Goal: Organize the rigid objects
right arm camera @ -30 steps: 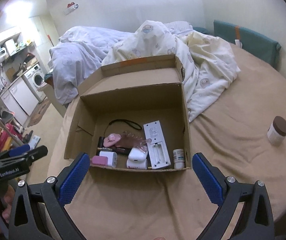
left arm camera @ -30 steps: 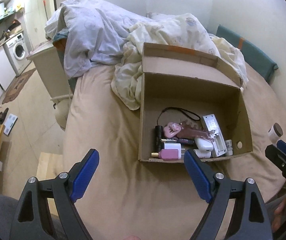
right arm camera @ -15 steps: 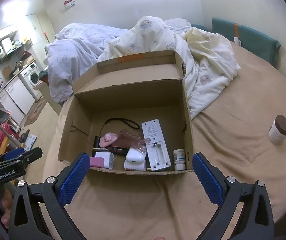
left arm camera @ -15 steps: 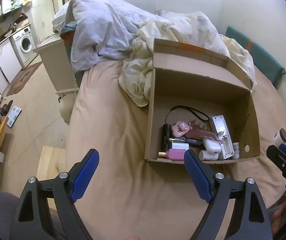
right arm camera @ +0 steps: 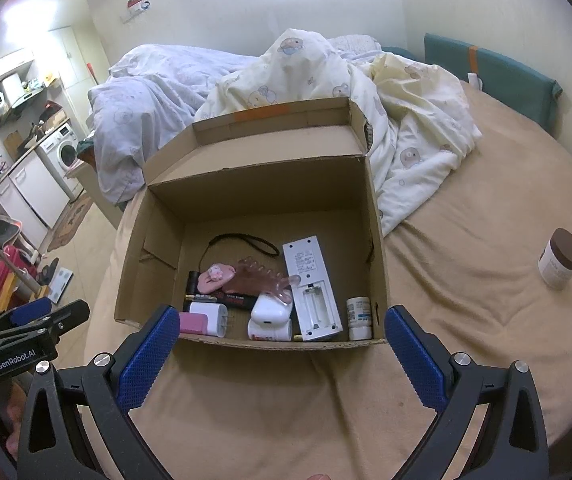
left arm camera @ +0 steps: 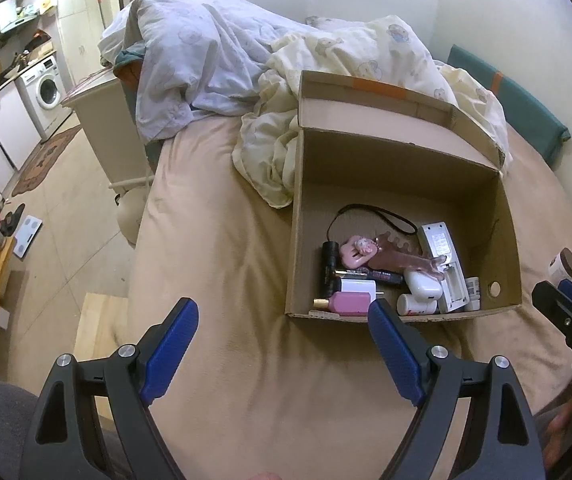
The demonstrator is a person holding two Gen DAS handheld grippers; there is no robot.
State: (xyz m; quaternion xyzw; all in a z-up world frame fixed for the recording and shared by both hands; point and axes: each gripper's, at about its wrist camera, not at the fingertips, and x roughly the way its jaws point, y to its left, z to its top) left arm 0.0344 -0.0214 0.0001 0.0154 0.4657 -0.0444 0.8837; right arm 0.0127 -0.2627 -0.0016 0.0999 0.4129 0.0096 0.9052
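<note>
An open cardboard box [right arm camera: 373,216] [left arm camera: 297,208] stands on the tan bed. It holds several small items: a white remote [right arm camera: 311,284] [left arm camera: 443,264], a white charger case [right arm camera: 270,312], a pink bottle [left arm camera: 349,303], a pink hair claw [right arm camera: 264,280], a black flashlight with cord [left arm camera: 329,268], a small white bottle [right arm camera: 359,318]. A white jar with a brown lid [right arm camera: 560,258] [left arm camera: 563,266] stands alone on the bed, right of the box. My left gripper [left arm camera: 282,344] is open and empty before the box's near left corner. My right gripper [right arm camera: 282,352] is open and empty at the box's front edge.
Rumpled lilac and cream duvets [right arm camera: 397,112] lie behind and beside the box. A teal cushion [right arm camera: 489,76] leans on the far wall. The bed's left edge drops to the floor [left arm camera: 58,216], where a bedside cabinet, washing machine and clutter stand.
Both grippers have moved slightly; the left view has shifted left, so the box sits further right in it. In the right view the box has drawn a little closer. Both jaws stay open.
</note>
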